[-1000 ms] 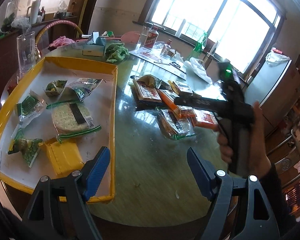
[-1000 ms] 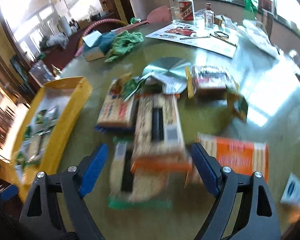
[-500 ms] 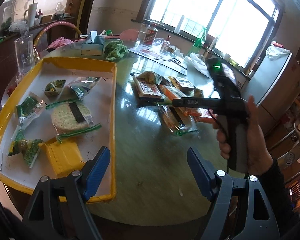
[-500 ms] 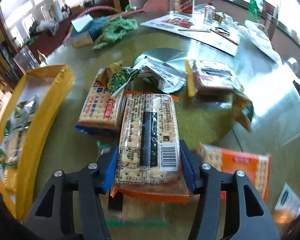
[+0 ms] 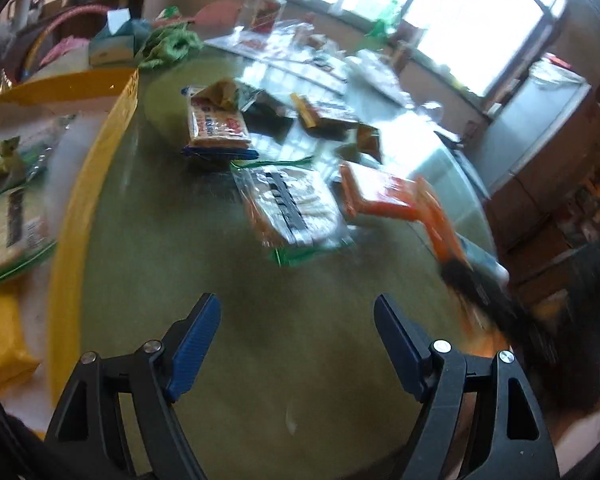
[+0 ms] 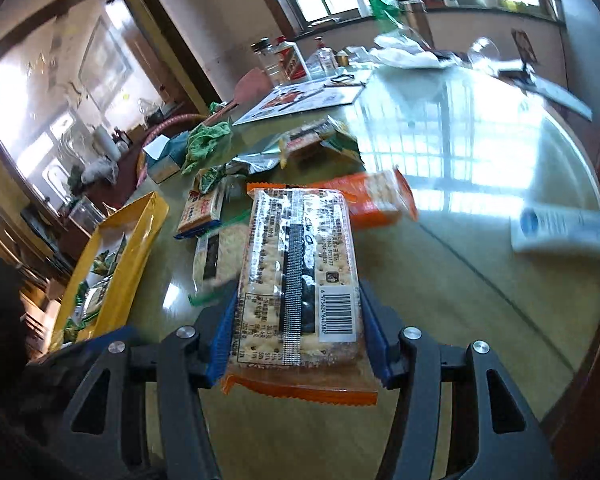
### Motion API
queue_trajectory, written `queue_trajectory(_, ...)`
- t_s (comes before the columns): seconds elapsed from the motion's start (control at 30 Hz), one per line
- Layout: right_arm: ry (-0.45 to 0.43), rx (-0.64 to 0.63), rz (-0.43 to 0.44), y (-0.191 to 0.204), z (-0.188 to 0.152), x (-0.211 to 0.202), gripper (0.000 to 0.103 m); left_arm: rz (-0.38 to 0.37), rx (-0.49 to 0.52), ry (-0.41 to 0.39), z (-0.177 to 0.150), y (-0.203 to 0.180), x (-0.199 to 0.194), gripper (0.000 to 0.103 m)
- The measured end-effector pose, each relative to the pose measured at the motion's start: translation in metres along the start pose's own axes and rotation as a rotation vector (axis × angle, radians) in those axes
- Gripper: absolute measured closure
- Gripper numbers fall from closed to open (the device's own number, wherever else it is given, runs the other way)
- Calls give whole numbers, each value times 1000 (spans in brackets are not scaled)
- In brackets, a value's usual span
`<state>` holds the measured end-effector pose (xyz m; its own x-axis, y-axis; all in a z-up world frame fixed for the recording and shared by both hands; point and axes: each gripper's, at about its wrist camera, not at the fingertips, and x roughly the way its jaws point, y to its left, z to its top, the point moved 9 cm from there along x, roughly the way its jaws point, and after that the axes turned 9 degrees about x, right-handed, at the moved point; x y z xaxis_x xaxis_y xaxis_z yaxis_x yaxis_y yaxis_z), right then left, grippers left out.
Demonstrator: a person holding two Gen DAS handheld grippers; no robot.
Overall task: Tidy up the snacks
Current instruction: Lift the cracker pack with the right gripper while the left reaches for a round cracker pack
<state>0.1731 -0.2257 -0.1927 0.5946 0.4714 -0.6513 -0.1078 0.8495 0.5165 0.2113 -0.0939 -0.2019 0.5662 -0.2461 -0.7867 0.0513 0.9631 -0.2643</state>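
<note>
My right gripper (image 6: 296, 332) is shut on a clear cracker pack with orange ends (image 6: 300, 264), barcode side up, held above the green glass table (image 6: 460, 280). In the left wrist view that pack (image 5: 440, 220) shows edge-on and blurred at the right. My left gripper (image 5: 298, 340) stands open over bare table with nothing between its fingers. Ahead of it lie a green-edged cracker pack (image 5: 292, 208), an orange pack (image 5: 380, 196) and a blue-edged pack (image 5: 216, 126). The yellow tray (image 5: 96, 168) at the left holds several snack packets.
A green cloth (image 6: 206, 144) and a tissue box (image 6: 162, 160) sit beyond the tray. Bottles (image 6: 288, 60), a printed sheet (image 6: 300, 100) and a plastic bag (image 6: 404, 56) crowd the far side. A white tube (image 6: 560, 228) lies near the table's right edge.
My right gripper closed on the orange-ended cracker pack and lifted it off the pile, rolling as it went. My left gripper swung right, away from the tray, toward the loose packs.
</note>
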Motion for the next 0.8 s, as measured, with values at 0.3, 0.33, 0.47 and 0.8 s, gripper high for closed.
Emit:
queue_trajectory(0.3, -35, -8, -8, -13, -11, -6, 46, 86, -82, 28, 42, 8, 53, 24)
queue_trajectory(0.33, -36, -7, -2, -15, -12, -6, 46, 104, -94, 18, 46, 11, 56, 24)
queue_trajectory(0.47, -35, 5, 1, -22, -14, -6, 46, 197, -63, 32, 53, 11, 68, 22)
queue_trajectory(0.8, -33, 29, -4, -29, -16, -7, 46, 354, 141, 59, 42, 10, 72, 15)
